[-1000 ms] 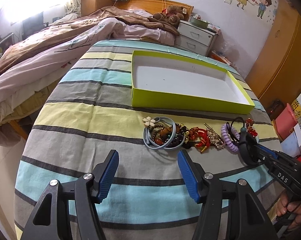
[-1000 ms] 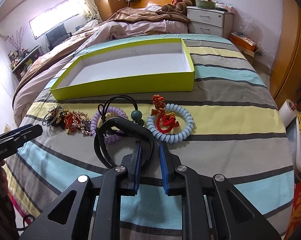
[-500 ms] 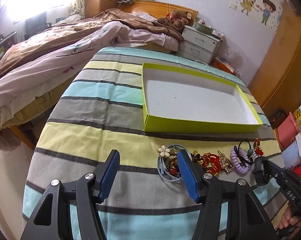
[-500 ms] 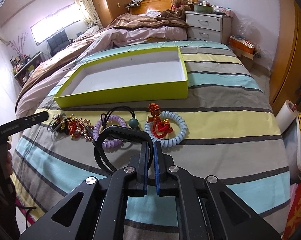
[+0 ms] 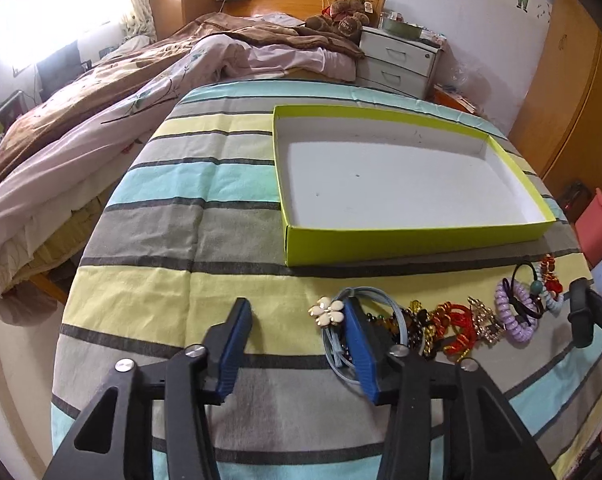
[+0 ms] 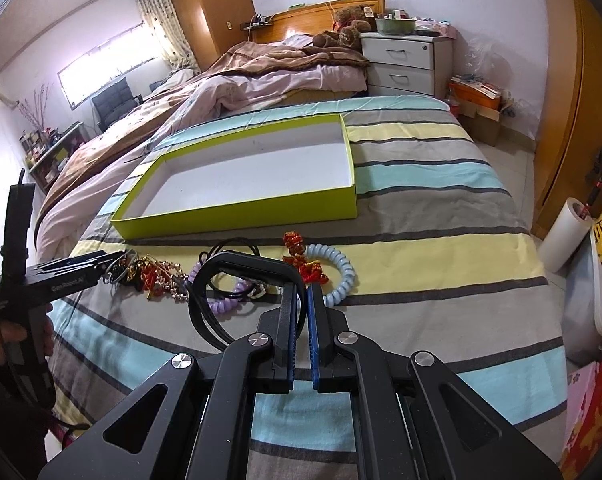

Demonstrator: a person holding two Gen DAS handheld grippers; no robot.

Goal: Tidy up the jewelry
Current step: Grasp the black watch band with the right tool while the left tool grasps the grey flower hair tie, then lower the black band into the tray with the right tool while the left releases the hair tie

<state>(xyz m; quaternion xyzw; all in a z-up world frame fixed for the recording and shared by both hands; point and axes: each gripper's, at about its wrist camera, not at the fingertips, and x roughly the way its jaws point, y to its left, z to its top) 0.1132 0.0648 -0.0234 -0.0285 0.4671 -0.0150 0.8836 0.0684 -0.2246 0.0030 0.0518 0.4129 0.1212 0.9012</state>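
A big bed with a striped blanket (image 5: 173, 216) holds a flat green box (image 5: 405, 246), white inside. In front of the box lies a row of jewelry (image 5: 429, 324): bead bracelets, red knots, a purple curly hair tie (image 5: 515, 316) and a pale blue curly ring (image 6: 341, 276). The left gripper (image 5: 293, 344) is closing, its fingers apart with bare blanket between them; its right finger covers part of a blue-gray hair tie with a white flower (image 5: 327, 310). The right gripper (image 6: 301, 320) has its fingers pressed together, pinching a thin black band (image 6: 205, 280).
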